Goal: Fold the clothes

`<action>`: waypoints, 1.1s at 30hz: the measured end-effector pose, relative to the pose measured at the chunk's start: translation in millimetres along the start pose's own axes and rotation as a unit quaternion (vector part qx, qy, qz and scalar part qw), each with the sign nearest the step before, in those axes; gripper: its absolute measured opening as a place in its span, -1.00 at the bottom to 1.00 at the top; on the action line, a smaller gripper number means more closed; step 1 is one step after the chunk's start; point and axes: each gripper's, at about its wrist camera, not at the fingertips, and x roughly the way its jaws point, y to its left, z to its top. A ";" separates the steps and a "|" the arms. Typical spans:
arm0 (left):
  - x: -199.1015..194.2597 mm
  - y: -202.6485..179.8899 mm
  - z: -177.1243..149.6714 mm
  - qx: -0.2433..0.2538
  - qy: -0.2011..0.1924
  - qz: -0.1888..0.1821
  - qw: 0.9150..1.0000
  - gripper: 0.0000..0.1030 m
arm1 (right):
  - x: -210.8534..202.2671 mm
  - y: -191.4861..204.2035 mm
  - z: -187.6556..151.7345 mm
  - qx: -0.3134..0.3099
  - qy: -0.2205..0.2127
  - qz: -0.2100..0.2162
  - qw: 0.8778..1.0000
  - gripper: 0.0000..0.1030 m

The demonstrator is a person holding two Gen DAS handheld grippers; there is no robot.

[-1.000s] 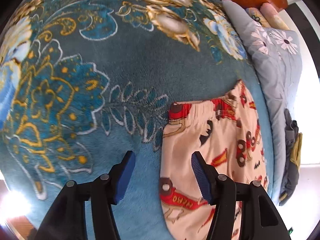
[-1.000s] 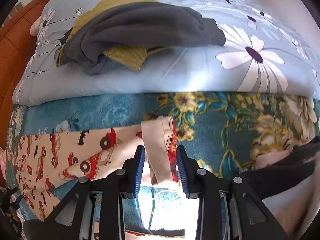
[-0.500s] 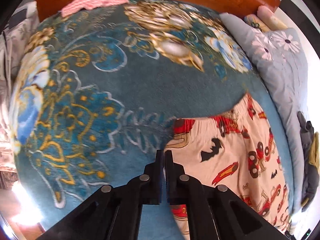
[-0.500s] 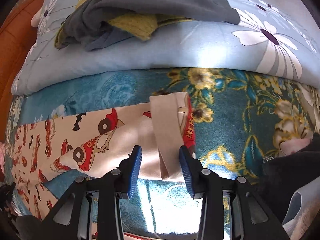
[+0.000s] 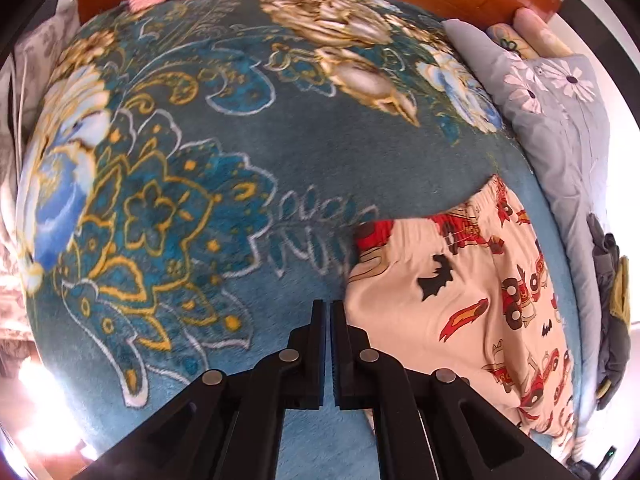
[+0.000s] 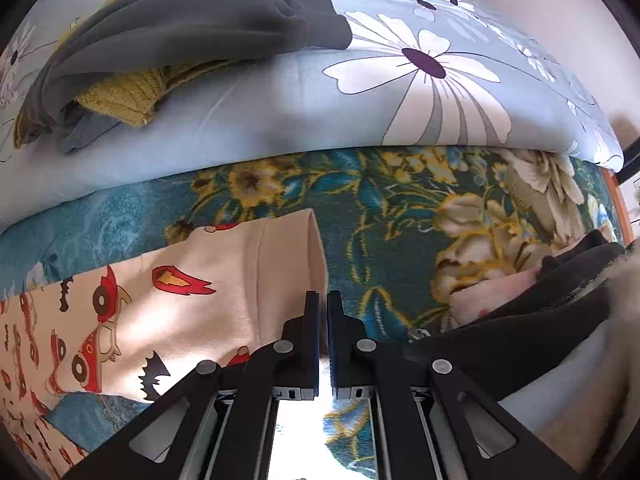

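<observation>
Between the tips of the left gripper (image 5: 327,312) only a thin slit shows, and nothing is caught in it. Just to its right lie the pajama pants (image 5: 472,304), soft and cream with red cars and black bats, stretched out long, the gathered waistband at the far end. Their lower part is cut off by the picture edge. The right gripper (image 6: 323,304) is pressed nearly together beside a pant-leg hem (image 6: 280,264); whether it pinches cloth is hard to tell. Underneath is a fuzzy teal flower blanket (image 5: 248,152).
</observation>
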 end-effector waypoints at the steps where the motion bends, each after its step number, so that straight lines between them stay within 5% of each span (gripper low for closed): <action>1: 0.0 3.1 -1.0 -0.006 0.002 -0.001 1.000 -0.93 | -3.0 0.2 -1.3 -0.005 -0.006 -0.007 1.000 -0.94; 4: 1.4 10.0 -3.2 -0.023 0.014 -0.014 1.000 -0.93 | -13.2 0.2 -5.0 -0.001 -0.020 -0.010 1.000 -0.94; 8: -1.8 8.7 -6.1 -0.026 0.018 -0.037 0.999 -0.93 | -47.1 13.6 -18.5 -0.026 -0.053 0.077 0.995 -0.86; 9: -1.5 7.4 -6.8 -0.026 0.020 -0.044 0.998 -0.92 | -54.5 19.8 -26.1 -0.042 -0.056 0.102 0.992 -0.65; 10: -0.9 6.3 -7.5 -0.027 0.023 -0.047 0.998 -0.86 | -63.5 27.7 -39.1 -0.056 -0.055 0.127 0.989 -0.32; 11: -0.2 5.3 -8.2 -0.027 0.027 -0.050 0.998 -0.74 | -71.0 33.8 -54.5 -0.067 -0.053 0.152 0.985 -0.21; 16: 5.6 -2.6 -7.6 -0.032 0.031 -0.059 0.997 -0.31 | -86.8 28.2 -133.5 -0.069 0.003 0.220 0.973 -0.21; 24: 13.7 -14.3 -3.1 -0.022 0.021 -0.043 0.999 -0.15 | -62.8 -48.8 -244.7 0.078 0.098 0.224 0.967 -0.20; 29: 12.5 -11.7 -5.6 -0.030 0.020 -0.055 0.998 -0.07 | -46.7 -78.6 -263.6 0.216 0.072 0.267 0.936 -0.21; 33: 10.4 -7.6 -8.1 -0.035 0.021 -0.068 0.997 -0.05 | -39.8 -72.9 -258.8 0.255 0.042 0.283 0.924 -0.20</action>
